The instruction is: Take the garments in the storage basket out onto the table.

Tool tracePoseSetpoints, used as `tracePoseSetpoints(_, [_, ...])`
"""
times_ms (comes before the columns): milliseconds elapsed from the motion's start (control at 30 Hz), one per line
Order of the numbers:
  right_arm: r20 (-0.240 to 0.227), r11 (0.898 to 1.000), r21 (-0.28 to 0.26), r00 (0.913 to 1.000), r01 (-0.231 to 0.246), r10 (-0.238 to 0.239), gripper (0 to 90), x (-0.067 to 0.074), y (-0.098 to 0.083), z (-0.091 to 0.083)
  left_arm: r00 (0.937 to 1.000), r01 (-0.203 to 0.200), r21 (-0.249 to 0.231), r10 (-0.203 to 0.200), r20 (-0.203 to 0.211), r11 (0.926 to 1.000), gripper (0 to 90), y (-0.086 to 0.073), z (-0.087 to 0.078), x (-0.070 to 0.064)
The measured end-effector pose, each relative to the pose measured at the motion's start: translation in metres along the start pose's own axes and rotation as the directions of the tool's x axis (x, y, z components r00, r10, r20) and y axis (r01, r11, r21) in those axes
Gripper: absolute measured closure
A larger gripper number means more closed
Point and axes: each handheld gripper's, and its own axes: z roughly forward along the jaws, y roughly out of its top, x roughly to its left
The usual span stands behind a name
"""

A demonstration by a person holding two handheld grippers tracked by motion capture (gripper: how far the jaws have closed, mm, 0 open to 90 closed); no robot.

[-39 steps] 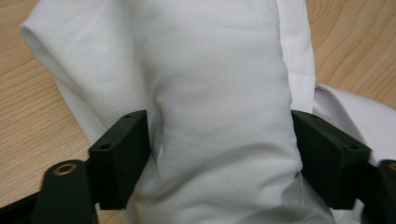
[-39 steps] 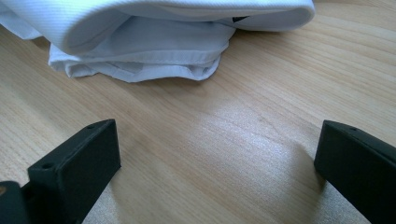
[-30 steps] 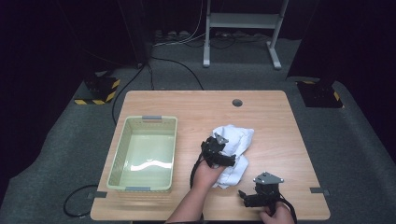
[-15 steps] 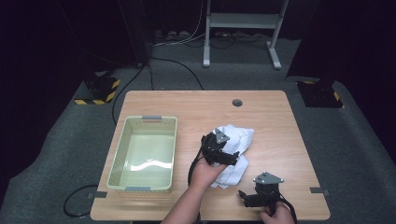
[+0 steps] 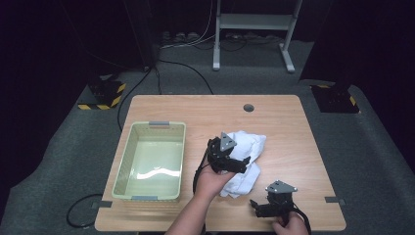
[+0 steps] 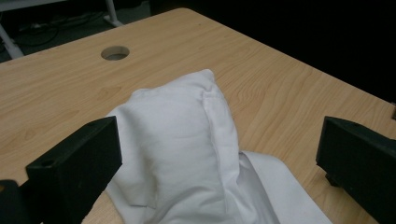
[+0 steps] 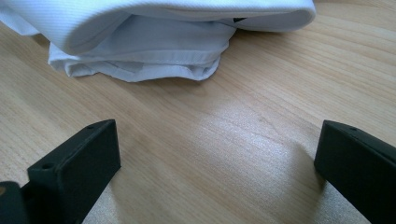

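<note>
Currently hovering left gripper (image 5: 244, 164) over cloth (image 5: 244, 147), jaws wide apart, having just been opening; cloth showing between them in left gripper view (image 6: 187, 140) but not pinched, pads clear of fabric. Cloth lying crumpled on table (image 5: 293, 122), right of basket (image 5: 166, 128). Right gripper (image 5: 254, 205) resting near table's front edge, jaws spread, holding nothing, just short of cloth's hem (image 7: 140, 70). Risks, judging: closing on one loose fold and dragging the rest; snagging hem on basket rim; bunching fabric if both grippers pull unevenly.
</note>
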Motion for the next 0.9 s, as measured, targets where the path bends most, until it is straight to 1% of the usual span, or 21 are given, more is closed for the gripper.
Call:
tracePoseSetpoints(100, [0.0, 1.0, 0.0, 1.0, 0.0, 0.0, 0.1, 0.0, 0.0, 0.0, 1.0, 0.0, -0.019, 0.0, 0.0, 0.9998, 0.4, -0.003, -0.005, 0.0])
tracePoseSetpoints(200, [0.0, 1.0, 0.0, 1.0, 0.0, 0.0, 0.1, 0.0, 0.0, 0.0, 0.9998, -0.021, -0.022, 0.021, 0.0, 0.9995, 0.4, -0.006, -0.008, -0.001])
tracePoseSetpoints(367, [0.0, 1.0, 0.0, 1.0, 0.0, 0.0, 0.1, 0.0, 0.0, 0.0, 0.9993, -0.036, -0.038, 0.037, 0.004, 0.9986, 0.3, -0.01, -0.016, -0.001])
tracePoseSetpoints(467, [0.0, 1.0, 0.0, 1.0, 0.0, 0.0, 0.1, 0.0, 0.0, 0.0, 0.999, -0.045, -0.048, 0.045, -0.002, 0.9979, 0.3, -0.012, -0.02, -0.002])
tracePoseSetpoints(533, [0.0, 1.0, 0.0, 1.0, 0.0, 0.0, 0.1, 0.0, 0.0, 0.0, 0.9993, -0.036, -0.049, 0.036, 0.003, 0.9982, 0.4, -0.013, -0.023, -0.002])
tracePoseSetpoints(633, [0.0, 1.0, 0.0, 1.0, 0.0, 0.0, 0.0, 0.0, 0.0, 0.0, 0.9999, -0.015, -0.036, 0.015, 0.006, 0.9992, 0.3, -0.015, -0.027, 0.0])
tracePoseSetpoints(900, [0.0, 1.0, 0.0, 1.0, 0.0, 0.0, 0.1, 0.0, 0.0, 0.0, 0.9999, -0.013, -0.044, 0.013, -0.001, 0.999, 0.3, -0.019, -0.039, 0.0])
